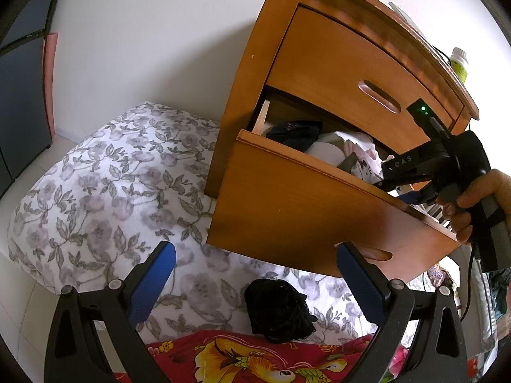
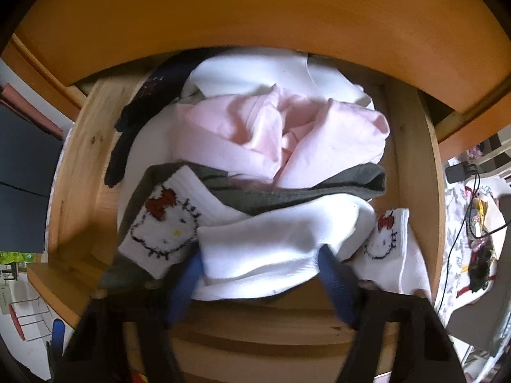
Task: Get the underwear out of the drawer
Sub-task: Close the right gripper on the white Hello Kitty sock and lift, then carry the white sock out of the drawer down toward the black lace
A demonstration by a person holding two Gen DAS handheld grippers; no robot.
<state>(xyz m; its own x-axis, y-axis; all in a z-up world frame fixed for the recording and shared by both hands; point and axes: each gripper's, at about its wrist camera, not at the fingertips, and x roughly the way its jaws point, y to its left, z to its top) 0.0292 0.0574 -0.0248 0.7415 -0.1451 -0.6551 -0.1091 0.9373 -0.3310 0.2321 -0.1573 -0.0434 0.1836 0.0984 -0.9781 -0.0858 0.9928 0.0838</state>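
The lower drawer (image 1: 303, 204) of a wooden nightstand stands pulled out, full of clothes. In the right wrist view my right gripper (image 2: 260, 261) points down into it, and its blue pads (image 2: 191, 271) press both sides of a white garment (image 2: 271, 239) at the front of the pile. Behind that lie a grey garment (image 2: 303, 191), a pink one (image 2: 281, 134) and a dark one (image 2: 134, 127). The left wrist view shows a hand (image 1: 472, 198) holding the right gripper (image 1: 370, 172) over the drawer. My left gripper (image 1: 255, 252) is open with nothing in it, above a black underwear piece (image 1: 278, 312) lying on the bed.
Two white cat-face socks (image 2: 163, 223) flank the held garment. The upper drawer (image 1: 351, 63) is closed, and a green bottle (image 1: 458, 63) stands on the nightstand top. A floral pillow (image 1: 111, 191) and a red patterned blanket (image 1: 255, 360) lie on the bed. Cables hang at the right (image 2: 472, 217).
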